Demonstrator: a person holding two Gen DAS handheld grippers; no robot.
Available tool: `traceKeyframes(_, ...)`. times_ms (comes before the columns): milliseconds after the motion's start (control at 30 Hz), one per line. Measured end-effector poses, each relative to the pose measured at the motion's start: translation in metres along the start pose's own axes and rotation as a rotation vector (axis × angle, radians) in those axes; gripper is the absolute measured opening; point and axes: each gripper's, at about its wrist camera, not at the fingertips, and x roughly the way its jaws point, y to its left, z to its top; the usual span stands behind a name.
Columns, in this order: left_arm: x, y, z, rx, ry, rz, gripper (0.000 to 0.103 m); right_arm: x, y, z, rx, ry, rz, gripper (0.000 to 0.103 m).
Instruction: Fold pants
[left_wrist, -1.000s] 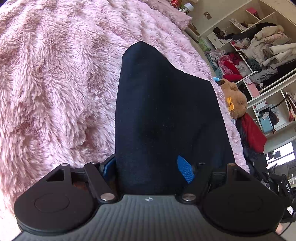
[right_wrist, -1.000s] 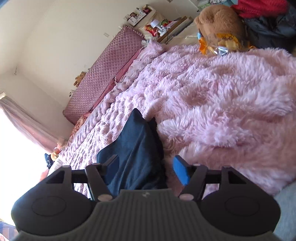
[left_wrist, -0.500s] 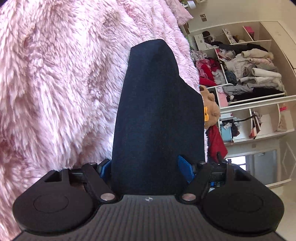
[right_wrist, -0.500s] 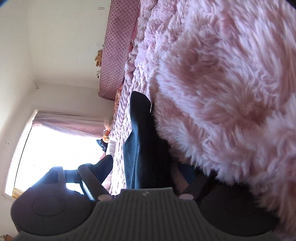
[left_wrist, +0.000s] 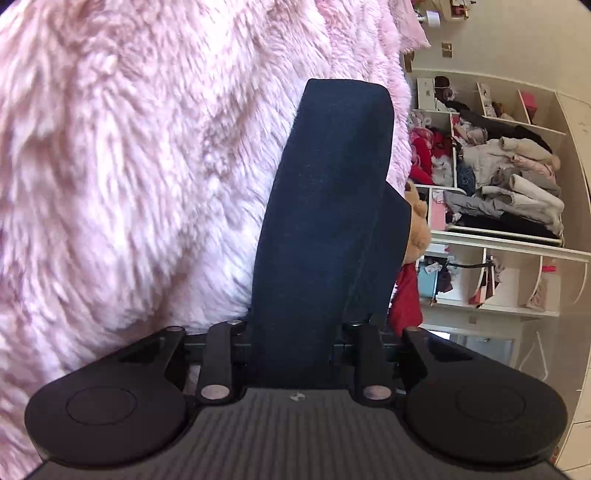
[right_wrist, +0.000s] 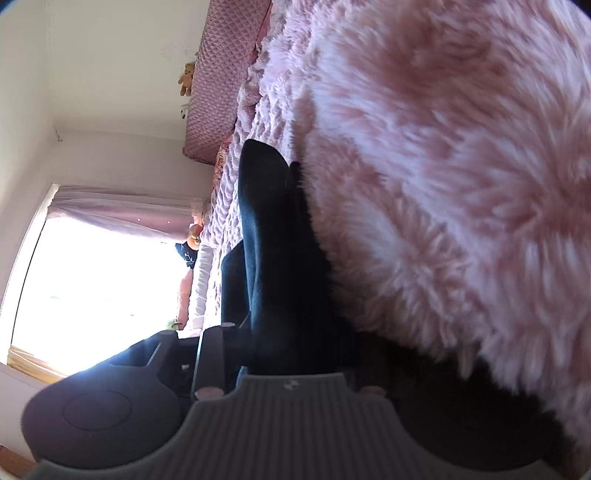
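Observation:
Dark navy pants (left_wrist: 325, 221) lie folded on a fluffy pink blanket (left_wrist: 129, 166). In the left wrist view the cloth runs straight out from between the jaws of my left gripper (left_wrist: 295, 332). Those jaws are closing and pinch the near edge, and the cloth hides the pads. In the right wrist view the pants (right_wrist: 273, 240) look almost black against the blanket (right_wrist: 443, 166). My right gripper (right_wrist: 291, 339) is closing too, with the pants' edge between its jaws. Its right finger is buried in the fur.
Open shelves (left_wrist: 509, 177) stuffed with clothes stand beyond the bed, with a brown teddy bear (left_wrist: 417, 229) and a red cloth (left_wrist: 406, 295) at the bed's edge. A quilted pink headboard (right_wrist: 225, 74) and a bright curtained window (right_wrist: 92, 280) show in the right wrist view.
Both grippers' jaws have come in from wide apart onto the pants' edge. Both views have rolled and sunk closer to the blanket.

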Motion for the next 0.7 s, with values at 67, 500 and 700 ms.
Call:
traceKeyframes(67, -0.007, -0.001, -0.005, 0.017, -0.004, 0.015, 0.028, -0.001, 0.006, -0.009, 0.022, -0.031, 0.006, 0.03)
traceKeyframes(500, -0.053, 0.04, -0.008, 0.009, 0.039, -0.009, 0.054, -0.013, 0.08, -0.066, -0.191, -0.192, -0.037, 0.032)
traceKeyframes(700, -0.045, 0.064, 0.01, -0.12, 0.063, -0.149, 0.066, -0.002, 0.092, -0.055, -0.198, -0.186, 0.003, 0.037)
